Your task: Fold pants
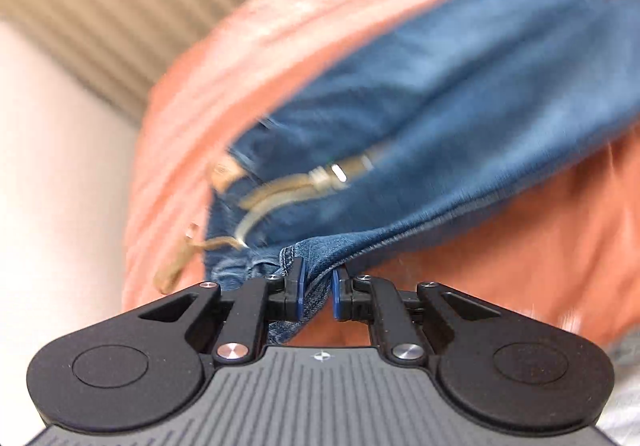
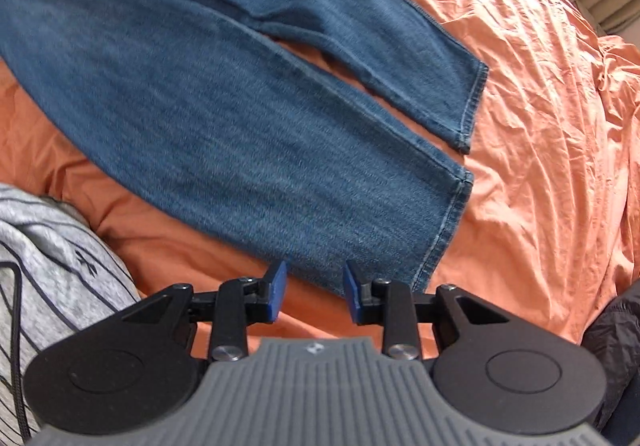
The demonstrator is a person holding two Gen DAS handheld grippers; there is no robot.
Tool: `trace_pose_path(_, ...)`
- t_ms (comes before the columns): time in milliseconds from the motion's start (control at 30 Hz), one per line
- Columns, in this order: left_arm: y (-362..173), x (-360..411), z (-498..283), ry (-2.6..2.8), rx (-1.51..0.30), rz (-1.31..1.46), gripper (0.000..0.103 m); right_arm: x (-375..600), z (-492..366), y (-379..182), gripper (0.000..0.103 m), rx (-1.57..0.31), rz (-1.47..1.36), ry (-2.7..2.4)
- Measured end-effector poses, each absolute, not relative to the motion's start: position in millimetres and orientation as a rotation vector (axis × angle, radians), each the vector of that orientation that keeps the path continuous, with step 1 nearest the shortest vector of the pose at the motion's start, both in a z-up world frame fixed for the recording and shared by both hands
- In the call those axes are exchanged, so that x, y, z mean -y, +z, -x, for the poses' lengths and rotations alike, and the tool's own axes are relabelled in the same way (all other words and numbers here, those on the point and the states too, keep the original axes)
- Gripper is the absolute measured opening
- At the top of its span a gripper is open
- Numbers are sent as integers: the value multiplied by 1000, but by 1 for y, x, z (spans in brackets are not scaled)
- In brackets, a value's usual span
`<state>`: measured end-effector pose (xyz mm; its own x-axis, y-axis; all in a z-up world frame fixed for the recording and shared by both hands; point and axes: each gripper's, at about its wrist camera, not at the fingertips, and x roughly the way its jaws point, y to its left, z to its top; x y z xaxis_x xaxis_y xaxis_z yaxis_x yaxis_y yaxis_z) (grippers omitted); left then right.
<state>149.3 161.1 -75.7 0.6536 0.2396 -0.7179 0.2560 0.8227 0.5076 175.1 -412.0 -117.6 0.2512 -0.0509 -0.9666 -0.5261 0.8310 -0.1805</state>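
Blue denim pants (image 2: 224, 94) lie spread on an orange bedsheet (image 2: 520, 86), both legs running to the right with hems near the middle right. My right gripper (image 2: 316, 290) is open and empty, just short of the near leg's lower edge. In the left wrist view my left gripper (image 1: 318, 286) is shut on the pants (image 1: 420, 118) at the waist edge, lifting the fabric; a tan drawstring (image 1: 276, 194) and metal tip show at the waist. That view is motion-blurred.
A grey striped garment (image 2: 52, 258) lies at the left near my right gripper, with a black cord across it. A dark object (image 2: 616, 330) sits at the right edge. Beige curtains (image 1: 132, 6) hang beyond the bed.
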Motion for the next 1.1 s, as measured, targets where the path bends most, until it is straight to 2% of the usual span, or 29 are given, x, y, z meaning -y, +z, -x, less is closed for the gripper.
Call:
trace_pose_path(133, -46, -159, -162, 46, -851, -535, 13, 407, -164, -134, 33, -1246, 622, 393)
trace_pose_path(400, -33, -152, -170, 109, -846, -498, 14, 398, -157, -167, 33, -1179, 753, 432)
trace_pose_path(467, -34, -155, -174, 121, -855, -476, 14, 395, -153, -169, 26, -1130, 801, 430)
trace_pose_path(500, -33, -154, -173, 124, -853, -476, 14, 394, -151, -168, 6, -1108, 826, 431)
trace_pose_path(533, -35, -154, -175, 129, -852, -479, 14, 395, -149, -166, 0, -1086, 844, 421)
trace_pose_path(667, -30, -158, -178, 152, -840, -451, 14, 403, -149, -136, 0, -982, 823, 371)
trace_pose_path(867, -6, -162, -195, 190, -792, -428, 13, 415, -179, -60, 0, -805, 763, 254)
trace_pose_path(1100, 29, -157, -248, 226, -749, -450, 12, 414, -260, -8, 0, -779, 726, 154)
